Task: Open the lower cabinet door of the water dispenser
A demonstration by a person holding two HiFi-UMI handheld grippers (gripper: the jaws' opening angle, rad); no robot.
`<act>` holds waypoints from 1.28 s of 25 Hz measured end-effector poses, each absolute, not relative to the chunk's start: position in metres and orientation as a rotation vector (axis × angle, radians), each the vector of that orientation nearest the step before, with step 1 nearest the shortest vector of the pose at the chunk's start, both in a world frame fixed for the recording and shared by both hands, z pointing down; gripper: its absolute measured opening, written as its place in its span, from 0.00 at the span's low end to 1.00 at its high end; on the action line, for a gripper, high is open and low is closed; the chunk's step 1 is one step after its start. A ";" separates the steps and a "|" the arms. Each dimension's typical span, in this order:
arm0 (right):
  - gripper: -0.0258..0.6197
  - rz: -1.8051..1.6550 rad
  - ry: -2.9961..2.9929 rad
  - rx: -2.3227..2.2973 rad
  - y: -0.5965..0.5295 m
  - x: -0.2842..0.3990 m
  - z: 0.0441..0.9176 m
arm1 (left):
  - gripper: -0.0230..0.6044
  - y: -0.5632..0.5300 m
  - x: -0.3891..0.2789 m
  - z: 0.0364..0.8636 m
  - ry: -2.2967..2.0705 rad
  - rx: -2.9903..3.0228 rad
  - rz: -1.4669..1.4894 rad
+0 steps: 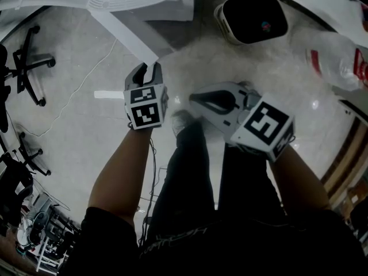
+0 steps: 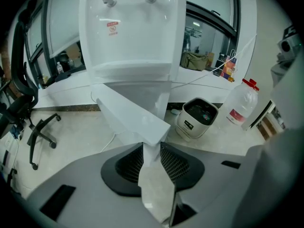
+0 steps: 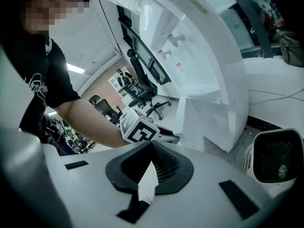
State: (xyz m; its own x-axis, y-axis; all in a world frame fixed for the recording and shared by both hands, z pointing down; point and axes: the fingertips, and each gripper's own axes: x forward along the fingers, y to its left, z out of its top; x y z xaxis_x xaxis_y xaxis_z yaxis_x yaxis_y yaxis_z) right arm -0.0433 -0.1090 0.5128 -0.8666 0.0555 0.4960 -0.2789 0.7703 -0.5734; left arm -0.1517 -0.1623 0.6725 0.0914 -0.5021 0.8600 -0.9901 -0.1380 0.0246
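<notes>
Gripping the edge of the open door at centre frame, the left hand-held gripper is pinching it below the dispenser. The right hand-held gripper is hovering beside it, jaws together, empty.

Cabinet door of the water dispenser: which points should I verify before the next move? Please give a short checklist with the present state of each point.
1. Grip: the pads of the left gripper sit on both sides of the free edge of the cabinet door: ok.
2. Door free of the water dispenser: it stands swung partly out from the body: ok.
3. Other tool out of the way: the right gripper has its jaws together, holds nothing and is apart from the door: ok.
4. Swing side: the office chair stands well apart from the door: ok.
5. How much farther the hinge lets the door go: cannot tell.
</notes>
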 end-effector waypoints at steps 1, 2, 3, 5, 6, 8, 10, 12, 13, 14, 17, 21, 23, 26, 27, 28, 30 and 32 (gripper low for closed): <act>0.06 0.906 -2.468 0.166 -0.106 -0.045 0.513 | 0.22 -0.160 -0.153 0.673 -1.473 1.724 0.960; 0.06 0.907 -2.468 0.165 -0.104 -0.047 0.513 | 0.21 -0.158 -0.154 0.673 -1.469 1.727 0.965; 0.06 0.907 -2.467 0.164 -0.102 -0.049 0.514 | 0.21 -0.157 -0.156 0.672 -1.465 1.730 0.970; 0.06 0.902 -2.467 0.166 -0.099 -0.055 0.514 | 0.21 -0.153 -0.161 0.672 -1.455 1.737 0.975; 0.06 0.900 -2.468 0.168 -0.097 -0.057 0.515 | 0.21 -0.152 -0.164 0.672 -1.451 1.741 0.977; 0.06 0.900 -2.467 0.166 -0.095 -0.061 0.514 | 0.20 -0.149 -0.167 0.672 -1.445 1.747 0.980; 0.06 0.900 -2.465 0.169 -0.093 -0.064 0.514 | 0.20 -0.146 -0.171 0.672 -1.442 1.746 0.982; 0.06 0.899 -2.462 0.171 -0.091 -0.069 0.514 | 0.19 -0.142 -0.177 0.672 -1.437 1.744 0.987; 0.06 0.897 -2.461 0.173 -0.090 -0.072 0.514 | 0.19 -0.140 -0.181 0.672 -1.435 1.744 0.990; 0.06 0.894 -2.462 0.177 -0.089 -0.075 0.514 | 0.19 -0.138 -0.184 0.673 -1.432 1.745 0.994; 0.06 0.893 -2.462 0.174 -0.085 -0.082 0.513 | 0.19 -0.134 -0.193 0.673 -1.421 1.741 1.009; 0.06 0.901 -2.460 0.175 -0.080 -0.093 0.510 | 0.19 -0.127 -0.202 0.673 -1.397 1.740 1.028; 0.06 0.902 -2.464 0.182 -0.080 -0.098 0.509 | 0.18 -0.124 -0.207 0.674 -1.381 1.743 1.040; 0.06 0.904 -2.465 0.182 -0.079 -0.107 0.507 | 0.18 -0.121 -0.213 0.673 -1.354 1.758 1.059; 0.06 0.901 -2.464 0.182 -0.078 -0.110 0.507 | 0.18 -0.120 -0.216 0.673 -1.346 1.763 1.067; 0.06 0.899 -2.465 0.186 -0.078 -0.113 0.507 | 0.18 -0.119 -0.219 0.673 -1.339 1.767 1.074; 0.06 0.893 -2.470 0.195 -0.078 -0.119 0.506 | 0.18 -0.115 -0.226 0.673 -1.328 1.767 1.081; 0.06 0.891 -2.471 0.189 -0.077 -0.125 0.503 | 0.18 -0.112 -0.233 0.673 -1.322 1.764 1.084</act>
